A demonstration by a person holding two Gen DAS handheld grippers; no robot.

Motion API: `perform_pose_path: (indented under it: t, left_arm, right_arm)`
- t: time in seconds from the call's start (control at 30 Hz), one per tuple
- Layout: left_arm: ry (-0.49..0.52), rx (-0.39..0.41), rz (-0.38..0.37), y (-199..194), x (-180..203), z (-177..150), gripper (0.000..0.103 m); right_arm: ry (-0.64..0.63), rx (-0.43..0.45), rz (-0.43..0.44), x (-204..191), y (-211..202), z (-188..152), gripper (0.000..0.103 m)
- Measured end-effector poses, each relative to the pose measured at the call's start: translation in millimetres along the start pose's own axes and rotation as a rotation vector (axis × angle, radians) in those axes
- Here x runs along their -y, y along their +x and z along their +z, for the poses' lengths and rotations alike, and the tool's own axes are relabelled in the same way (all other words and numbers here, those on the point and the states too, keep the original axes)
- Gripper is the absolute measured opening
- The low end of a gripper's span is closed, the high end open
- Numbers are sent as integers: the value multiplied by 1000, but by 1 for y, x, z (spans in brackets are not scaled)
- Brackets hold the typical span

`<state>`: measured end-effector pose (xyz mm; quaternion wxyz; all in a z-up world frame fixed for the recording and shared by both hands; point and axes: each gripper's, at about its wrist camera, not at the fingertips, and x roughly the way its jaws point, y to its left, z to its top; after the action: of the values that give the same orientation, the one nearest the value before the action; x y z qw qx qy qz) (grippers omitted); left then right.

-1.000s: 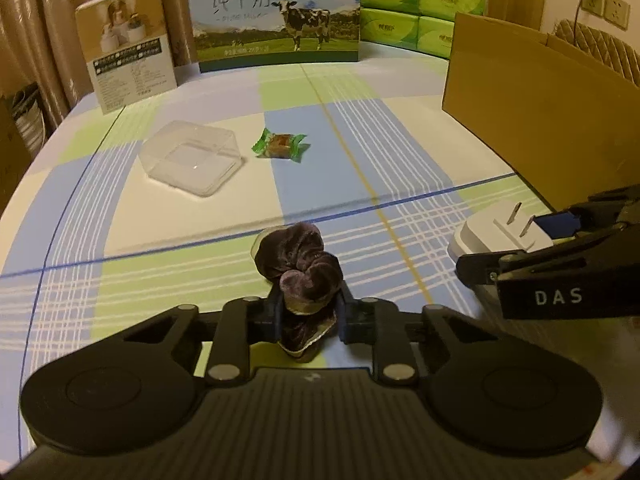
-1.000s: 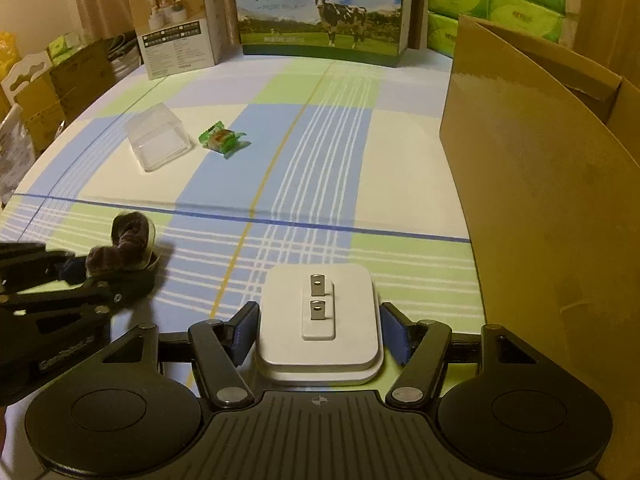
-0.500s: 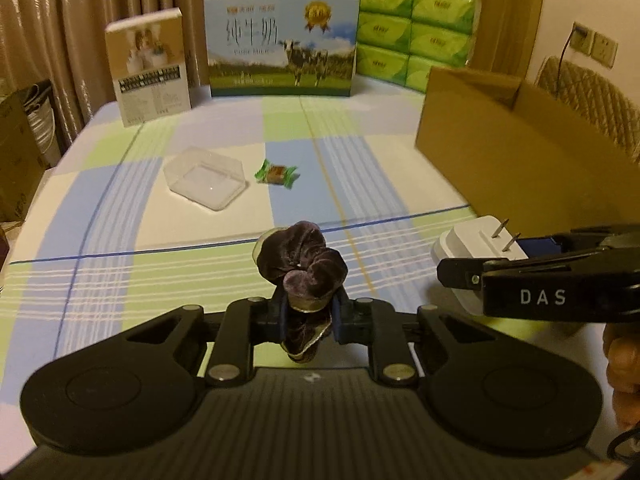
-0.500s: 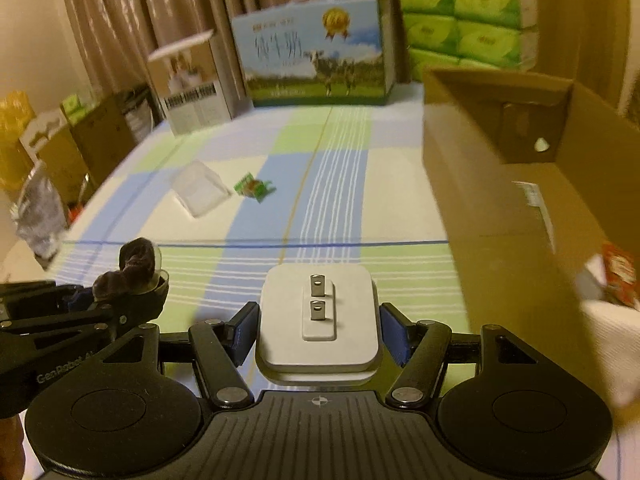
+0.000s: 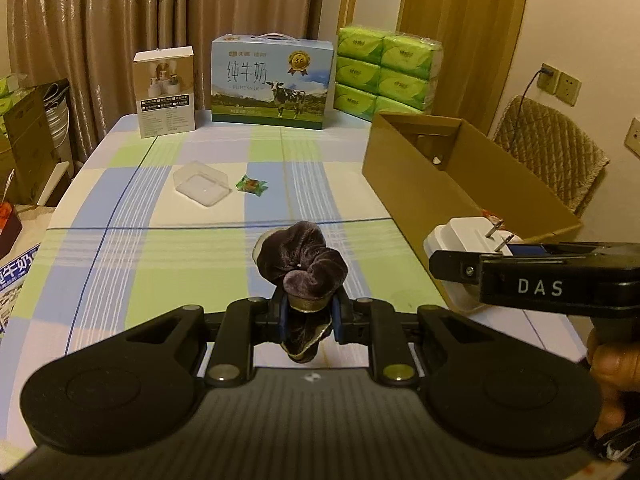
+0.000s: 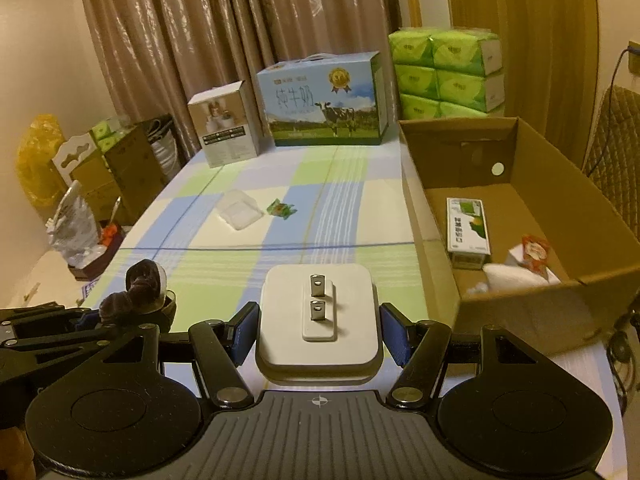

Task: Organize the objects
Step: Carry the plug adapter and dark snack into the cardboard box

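**Both claws lifted, each with its load**

Both claws have risen above the tabletop [image 5: 192, 264] since the earlier frames, and more of the room and the inside of the cardboard box [image 6: 568, 204] is visible.

The left claw [image 5: 308, 318] is pinched tightly on a dark velvet scrunchie [image 5: 300, 260], which stands up from the pads, long axis pointing away from the camera. The right claw [image 6: 318, 330] stands about half open and clamps a white plug adapter [image 6: 318, 312] by its sides; its flat face with two metal prongs looks upward.

A clear plastic lid [image 5: 202, 186] and a green-wrapped candy [image 5: 251, 185] lie just beside each other far on the tabletop. The cardboard box is at the right edge, near the adapter. Inside are a small carton [image 6: 468, 232] and a red packet [image 6: 534, 252], partly blurred. A hand [image 5: 612, 376] is cut off at the frame edge.
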<state>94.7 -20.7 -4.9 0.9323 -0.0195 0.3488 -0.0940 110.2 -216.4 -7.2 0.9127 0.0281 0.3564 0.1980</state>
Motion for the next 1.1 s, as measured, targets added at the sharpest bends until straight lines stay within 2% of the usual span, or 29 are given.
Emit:
perform_pose_path:
  t: [0.2, 0.43, 1.1]
  left_arm:
    - [31, -3, -3, -27, 17, -11, 16]
    - [59, -6, -29, -40, 38, -16, 16]
    - [85, -3, -48, -40, 60, -9, 16]
  right_arm:
    - [13, 10, -7, 6, -28, -12, 61]
    - [18, 34, -25, 13, -50, -15, 61]
    - [41, 69, -58, 37, -69, -10, 61]
